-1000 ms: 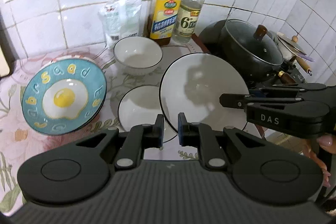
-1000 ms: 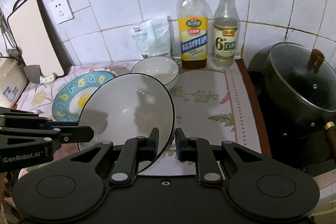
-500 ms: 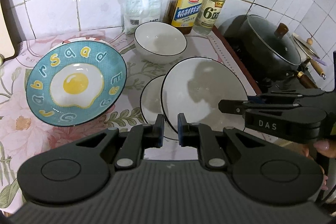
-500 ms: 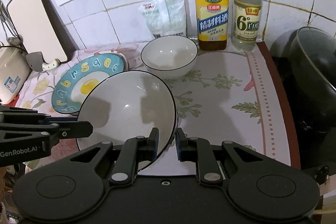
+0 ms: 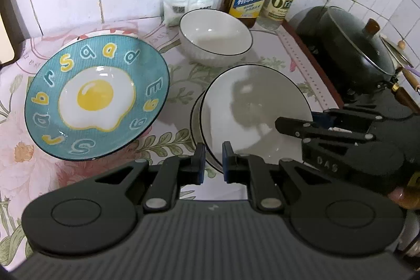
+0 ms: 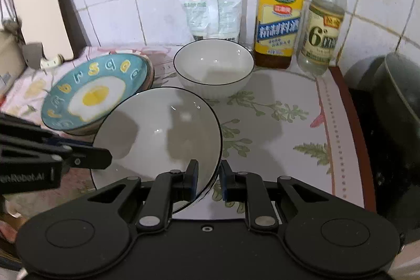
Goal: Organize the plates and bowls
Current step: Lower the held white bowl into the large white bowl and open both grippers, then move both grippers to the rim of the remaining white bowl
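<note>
Large white plate (image 5: 252,109), round, glossy glazed ceramic with thin black rim line, pinched on two sides of its rim. Left gripper (image 5: 211,160) closed on near-left rim edge; right gripper (image 6: 208,179) closed on the rim at the opposite side. In right wrist view, same plate (image 6: 157,133) tilted, concave face up toward camera, far edge raised. No long axis, being round; face points up and slightly toward the holder. Held just above a second white plate (image 5: 195,120), same black rim, lying flat on the counter, only a left crescent showing under the held one. Contact between the two cannot be told.

White bowl (image 5: 215,37), deep, ribbed outer wall, black rim, upright, mouth up, behind the plates near the wall. Teal plate (image 5: 97,96) to the left, fried-egg print in centre, raised-looking letters round the edge, glossy, tilted with its near edge lifted, sitting on another dish barely visible beneath.

Counter cover (image 6: 283,127) floral plastic sheet, smooth, pale with green sprigs. Two clear bottles against white tiled wall: yellow-label bottle (image 6: 281,17) with brown liquid, yellow-capped bottle (image 6: 324,25) with clear liquid. White pouch (image 6: 214,12) beside them. Dark pot (image 5: 351,43) with glass lid, brown knob, at right.
</note>
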